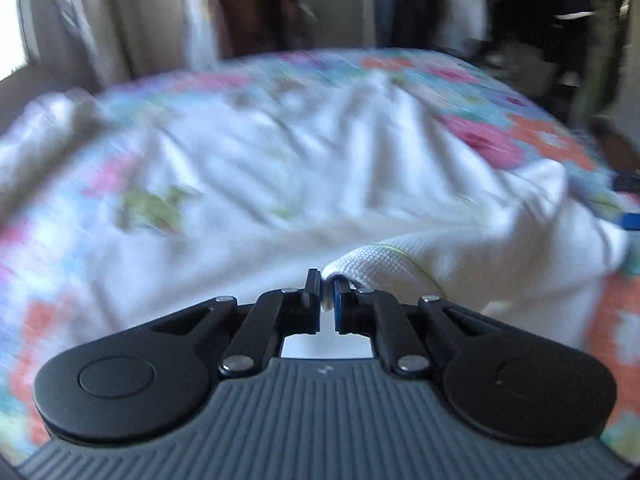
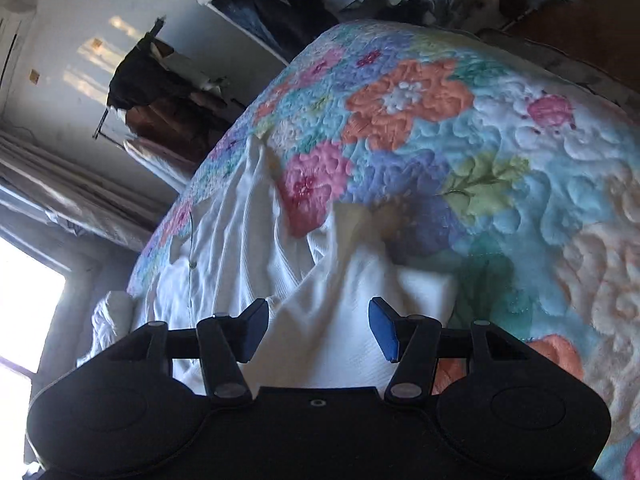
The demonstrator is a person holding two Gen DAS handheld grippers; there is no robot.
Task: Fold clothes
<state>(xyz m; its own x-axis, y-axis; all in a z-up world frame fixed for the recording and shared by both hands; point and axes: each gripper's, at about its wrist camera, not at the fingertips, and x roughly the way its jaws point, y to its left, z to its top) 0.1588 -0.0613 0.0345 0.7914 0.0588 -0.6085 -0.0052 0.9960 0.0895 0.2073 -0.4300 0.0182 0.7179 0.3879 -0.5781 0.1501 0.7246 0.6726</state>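
A white waffle-knit garment [image 1: 280,168] lies rumpled on a flowered quilt [image 1: 552,140]. In the left wrist view my left gripper [image 1: 327,298] is shut on a hemmed edge of the garment [image 1: 380,264], which folds out to the right of the jaws. In the right wrist view the same white garment [image 2: 248,240] stretches away from the camera over the quilt [image 2: 500,160]. My right gripper [image 2: 318,330] stands open, its blue pads [image 2: 382,330] wide apart over a raised fold of the cloth, not pressing on it.
The quilted bed fills both views. Beyond it are curtains [image 1: 120,20] and a bright window [image 2: 24,312] on the left. Hanging dark clothes [image 2: 160,92] and shelves of folded items [image 2: 260,8] stand behind the bed.
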